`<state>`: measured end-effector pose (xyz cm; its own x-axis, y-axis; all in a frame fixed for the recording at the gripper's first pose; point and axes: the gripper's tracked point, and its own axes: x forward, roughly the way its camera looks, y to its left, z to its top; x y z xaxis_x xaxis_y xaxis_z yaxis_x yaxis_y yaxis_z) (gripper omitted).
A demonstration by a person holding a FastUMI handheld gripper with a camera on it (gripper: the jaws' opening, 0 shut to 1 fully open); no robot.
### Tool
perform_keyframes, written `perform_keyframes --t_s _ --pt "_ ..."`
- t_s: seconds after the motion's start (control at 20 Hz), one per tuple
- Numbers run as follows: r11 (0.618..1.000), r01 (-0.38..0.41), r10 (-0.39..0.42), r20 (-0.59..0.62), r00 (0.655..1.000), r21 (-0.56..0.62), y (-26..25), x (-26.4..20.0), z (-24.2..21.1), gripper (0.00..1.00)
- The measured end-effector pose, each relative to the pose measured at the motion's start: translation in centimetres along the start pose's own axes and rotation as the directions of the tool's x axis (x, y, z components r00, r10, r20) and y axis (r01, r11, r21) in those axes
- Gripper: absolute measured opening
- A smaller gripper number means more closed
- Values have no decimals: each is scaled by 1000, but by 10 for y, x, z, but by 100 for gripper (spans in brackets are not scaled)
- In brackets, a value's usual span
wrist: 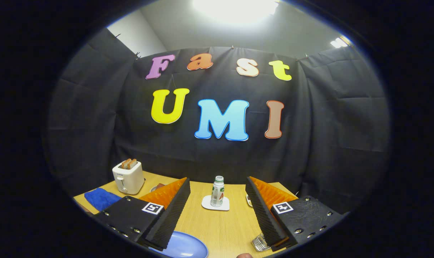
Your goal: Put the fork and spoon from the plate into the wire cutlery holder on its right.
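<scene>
Hovering above a wooden table (220, 225), the gripper (218, 211) is held with its two fingers spread wide apart and nothing clamped between them.

- Plate (188, 247): blue, at the near edge of the table, partly covered by the tip of the left finger. The exposed part is seen to be bare; whether the fork and spoon lie on the hidden part cannot be told.
- Wire cutlery holder (259, 243): a small portion of metal mesh is seen at the near right, just under the tip of the right finger, to the right of the plate. Its contents cannot be made out.
- Bottle (217, 191): small, upright, with a pale cap and a label, set on a white square coaster (215, 205), farther off and between the fingers.
- Toaster (128, 177): white, at the far left, with two slices of toast (128, 163) standing in its slots.
- Cloth (100, 199): blue, folded, lying near the toaster on its left.
- Small dish (156, 187): partly hidden behind the left finger, with something reddish-brown in it.
- Pale object (248, 200): partly seen beside the right finger; not identifiable.
</scene>
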<state>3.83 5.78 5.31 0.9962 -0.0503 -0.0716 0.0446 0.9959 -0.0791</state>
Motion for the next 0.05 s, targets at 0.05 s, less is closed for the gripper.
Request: perform_keyframes --t_s 0.05 --pt "1000 -12 12 29 1000 9 4 0 5 95"
